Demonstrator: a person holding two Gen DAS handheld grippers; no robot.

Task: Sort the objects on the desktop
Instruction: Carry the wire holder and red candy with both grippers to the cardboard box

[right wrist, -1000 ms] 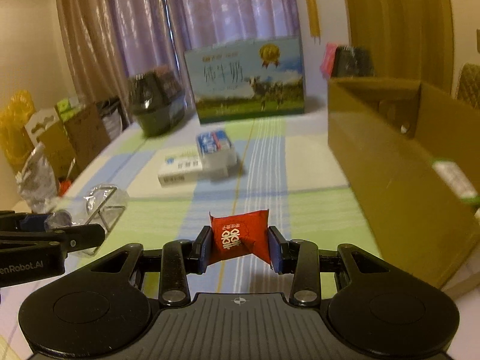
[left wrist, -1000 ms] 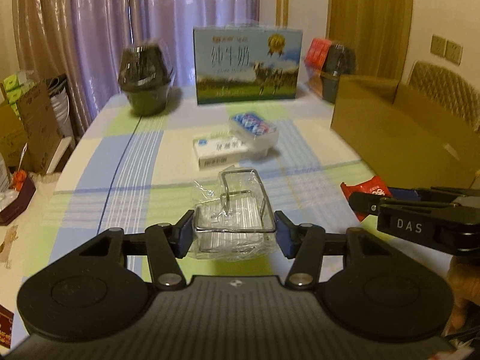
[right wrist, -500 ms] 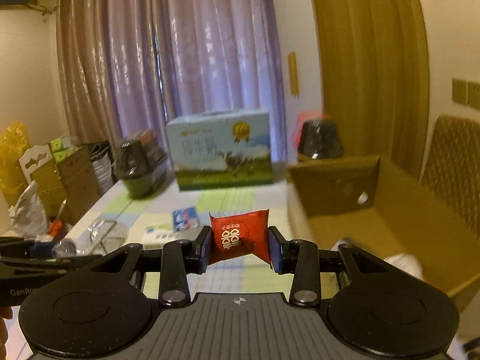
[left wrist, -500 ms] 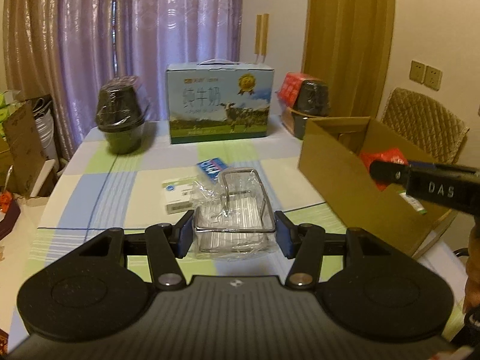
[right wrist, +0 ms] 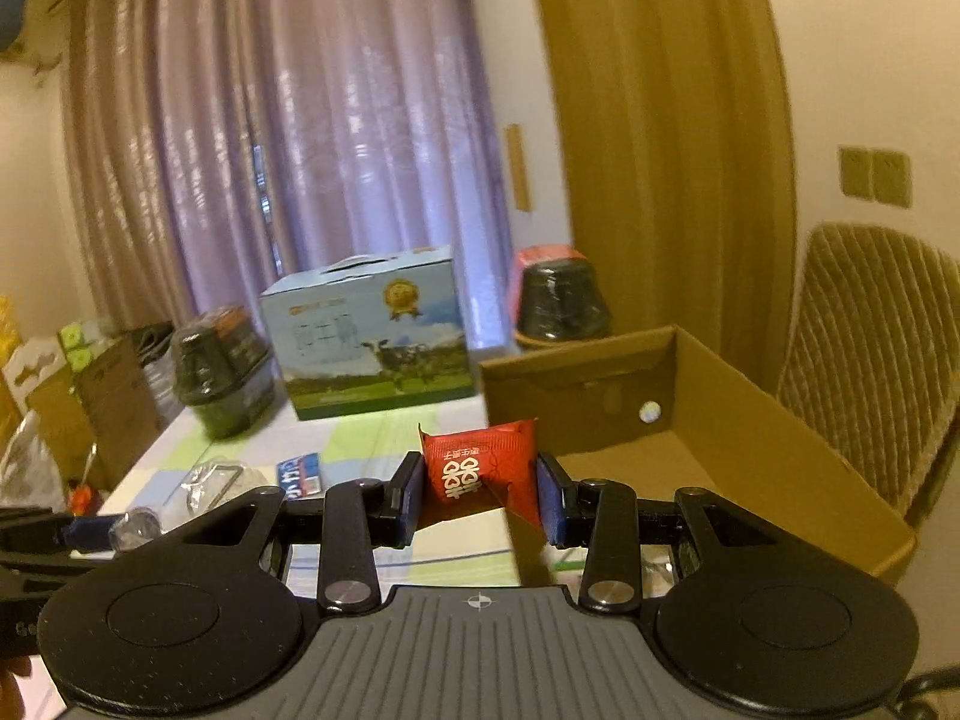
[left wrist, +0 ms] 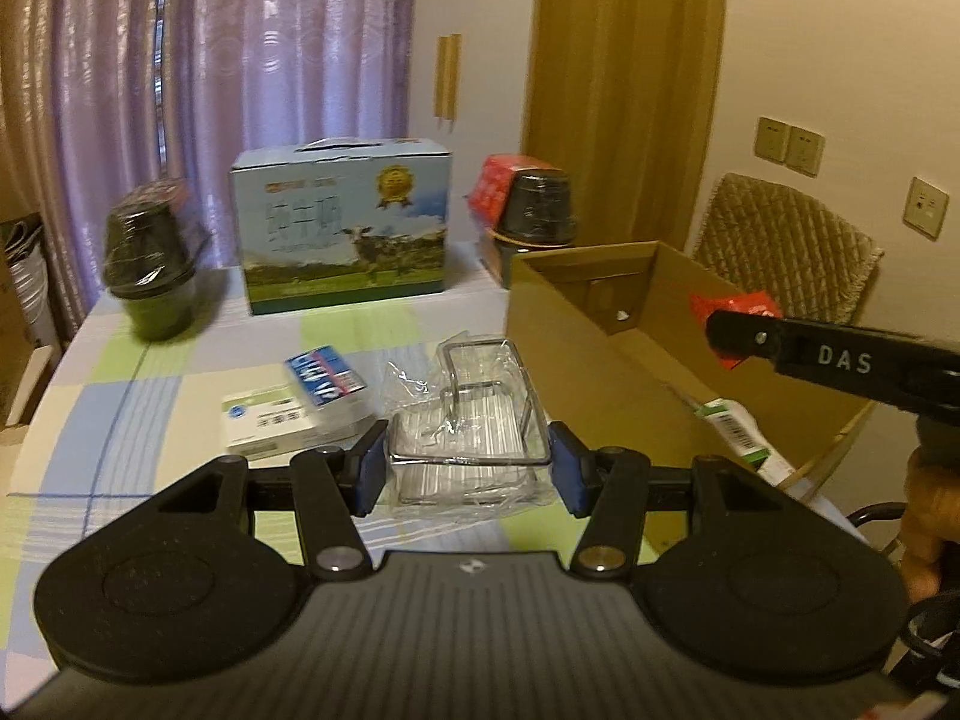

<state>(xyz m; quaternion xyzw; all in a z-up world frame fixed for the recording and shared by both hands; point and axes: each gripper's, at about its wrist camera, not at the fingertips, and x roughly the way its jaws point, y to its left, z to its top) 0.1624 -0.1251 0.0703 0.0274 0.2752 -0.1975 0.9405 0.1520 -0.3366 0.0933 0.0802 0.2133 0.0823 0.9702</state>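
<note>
While my right gripper is clamping the red sachet between its blue pads, raised at the open mouth of the cardboard box, my left gripper is pinching the plastic-wrapped wire rack, lifted above the checked tablecloth. I am judging the sorting as partly done: at least one packet is already lying inside the box, both held items are waiting to be dropped in, and the white carton with the blue-and-white pack resting on it is lying unsorted in front of the milk case.
</note>
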